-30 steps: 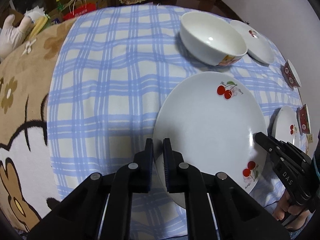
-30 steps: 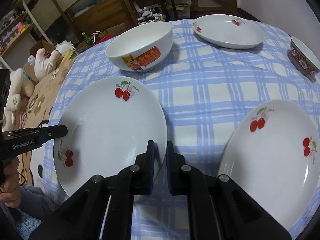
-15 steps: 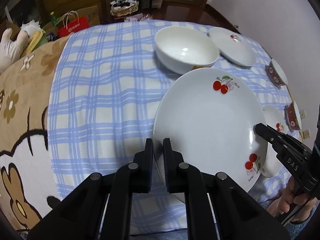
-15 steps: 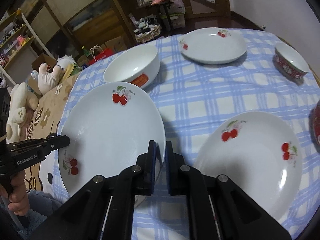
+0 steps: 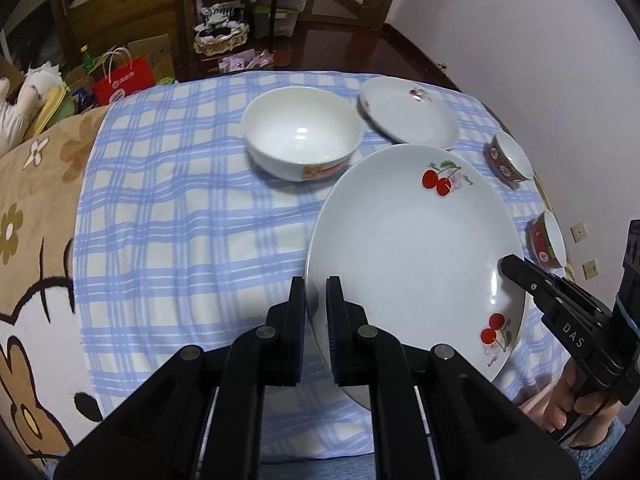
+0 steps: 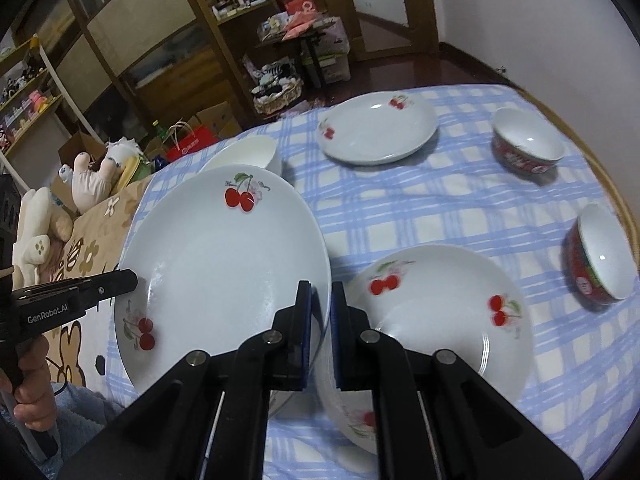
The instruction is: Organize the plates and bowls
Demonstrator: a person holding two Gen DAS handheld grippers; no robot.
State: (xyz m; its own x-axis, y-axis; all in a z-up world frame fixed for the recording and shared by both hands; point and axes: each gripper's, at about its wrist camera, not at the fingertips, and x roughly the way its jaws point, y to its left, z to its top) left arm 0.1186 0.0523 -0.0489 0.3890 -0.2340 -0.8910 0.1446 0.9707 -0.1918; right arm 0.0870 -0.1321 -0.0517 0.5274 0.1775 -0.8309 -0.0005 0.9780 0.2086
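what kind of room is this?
Most likely a lived-in home dining or living room: a checked tablecloth set with cherry plates and bowls, wooden shelves crowded with household items, and soft toys beside the table.

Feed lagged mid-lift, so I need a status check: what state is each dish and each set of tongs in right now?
Held cherry plate: off the cloth, gripped at opposite rims.
Left tongs: shut on its rim.
Right tongs: shut on its rim.
Second cherry plate: flat on the cloth.
Far cherry plate: flat.
White bowl: upright, empty.
Two red bowls: upright, empty.
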